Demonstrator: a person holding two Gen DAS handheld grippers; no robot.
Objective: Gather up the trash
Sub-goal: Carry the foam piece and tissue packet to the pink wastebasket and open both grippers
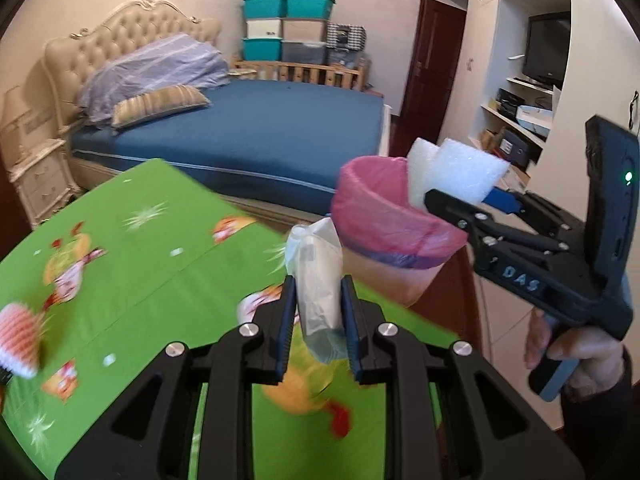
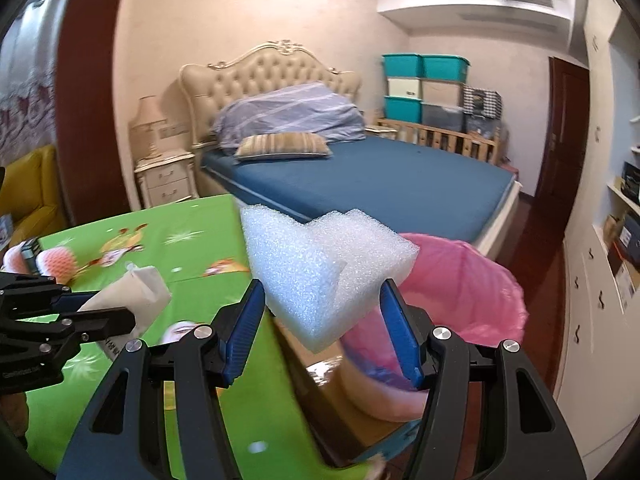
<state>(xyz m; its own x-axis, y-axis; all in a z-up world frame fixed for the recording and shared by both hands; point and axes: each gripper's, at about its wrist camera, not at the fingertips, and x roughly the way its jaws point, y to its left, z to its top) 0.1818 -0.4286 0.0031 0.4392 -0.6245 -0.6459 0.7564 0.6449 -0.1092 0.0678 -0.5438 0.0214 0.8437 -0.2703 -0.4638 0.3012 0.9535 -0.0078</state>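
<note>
My left gripper (image 1: 318, 320) is closed on a small white plastic packet (image 1: 318, 280). The packet stands almost upright between the blue pads, its long axis runs up and a little away from me, and its crumpled top points toward the bin (image 1: 384, 220). My right gripper (image 2: 322, 308) is about half open and clamps a block of white foam (image 2: 320, 268). The foam is wide and chunky, its long side lies across the jaws from pad to pad, and one corner hangs down between them. In the left view the foam is just at the rim of the bin, on the right side, and I cannot tell if it touches the liner.

Under both grippers I see the table (image 1: 160, 208) with a bright green cloth, printed with cartoon figures and white stars. A pink and white fluffy thing (image 1: 18, 336) lies at the left edge of the cloth. Behind is a bedroom: a bed (image 1: 256, 128) with a blue sheet, a tufted beige headboard, a striped pillow and a folded purple quilt. Teal and grey storage boxes (image 1: 288, 28) are stacked against the far wall.

The bin stands beside the table, lined with a pink bag. What lies in it is hidden from me.
</note>
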